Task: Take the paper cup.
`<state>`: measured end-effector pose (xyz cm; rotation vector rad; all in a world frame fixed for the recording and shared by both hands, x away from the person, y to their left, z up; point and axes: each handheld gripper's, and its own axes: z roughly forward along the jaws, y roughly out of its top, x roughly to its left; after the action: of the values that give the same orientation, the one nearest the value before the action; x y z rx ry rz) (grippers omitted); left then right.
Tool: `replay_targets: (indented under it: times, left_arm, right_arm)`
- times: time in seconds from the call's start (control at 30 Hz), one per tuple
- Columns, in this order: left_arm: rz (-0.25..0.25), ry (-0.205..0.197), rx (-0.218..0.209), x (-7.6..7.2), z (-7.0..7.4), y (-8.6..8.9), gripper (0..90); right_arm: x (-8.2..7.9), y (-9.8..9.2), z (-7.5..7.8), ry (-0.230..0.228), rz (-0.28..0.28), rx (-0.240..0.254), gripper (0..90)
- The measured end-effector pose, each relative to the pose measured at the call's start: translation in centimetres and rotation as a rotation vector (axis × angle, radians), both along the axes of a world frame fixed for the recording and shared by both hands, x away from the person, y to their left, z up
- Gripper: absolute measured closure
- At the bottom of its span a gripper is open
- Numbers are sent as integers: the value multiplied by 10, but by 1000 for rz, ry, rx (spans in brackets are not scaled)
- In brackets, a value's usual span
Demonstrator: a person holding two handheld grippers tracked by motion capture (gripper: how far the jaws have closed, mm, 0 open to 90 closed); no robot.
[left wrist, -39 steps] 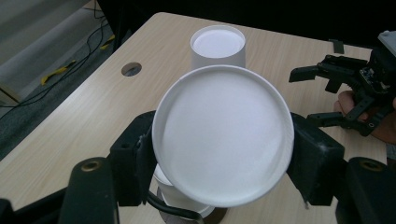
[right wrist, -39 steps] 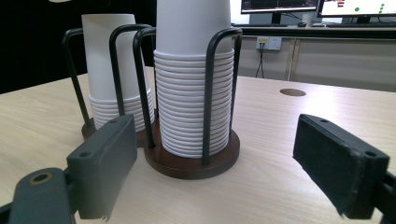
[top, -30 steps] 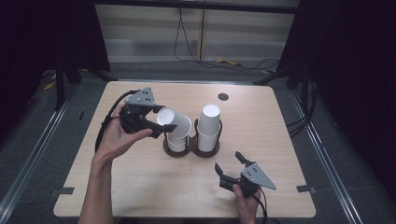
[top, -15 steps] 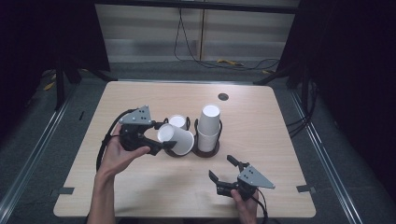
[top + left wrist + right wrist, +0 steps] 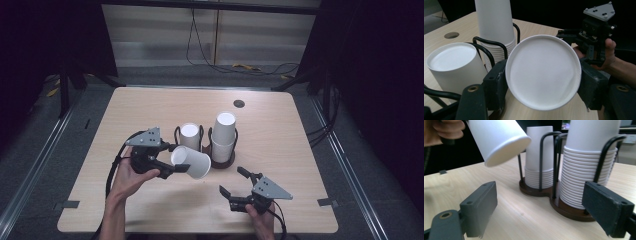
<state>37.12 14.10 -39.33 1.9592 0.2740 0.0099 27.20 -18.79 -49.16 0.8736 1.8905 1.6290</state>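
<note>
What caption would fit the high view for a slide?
Left gripper holds one paper cup on its side beside the cup holder; right gripper waits open.

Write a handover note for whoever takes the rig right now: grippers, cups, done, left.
Left gripper: shut on one white cup, held on its side above the table, in front of the holder.
Right gripper: open, holding nothing, near the table's front edge.
Short stack and tall stack stand upside down in the two-ring wire holder.
Done: one cup is off the stacks and in the left gripper.
Left: probably set the cup on the table; the spot in front of the holder is free.
</note>
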Motion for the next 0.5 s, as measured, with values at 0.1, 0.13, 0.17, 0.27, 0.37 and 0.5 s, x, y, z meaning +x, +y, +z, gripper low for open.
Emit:
replay_targets:
  times: [0.1, 0.13, 0.17, 0.27, 0.37, 0.5]
  left_arm:
    - [-14, 10, -9, 0, -6, -1, 333]
    - [-14, 13, -9, -1, -7, -2, 333]
    - [-28, 24, -22, -2, -9, -3, 333]
    - [-42, 27, -32, -3, -12, -4, 334]
    - [-52, 42, -39, -4, -17, -6, 334]
    - [-71, 56, -52, -6, -23, -8, 334]
  right_arm:
    - [1, 0, 3, -3, 38, 2, 128]
    - [1, 0, 4, -3, 45, 4, 128]
    - [1, 1, 6, -9, 64, 8, 128]
    - [2, 2, 9, -9, 106, 22, 128]
    - [4, 4, 11, -15, 133, 23, 128]
    - [7, 7, 16, -13, 185, 33, 128]
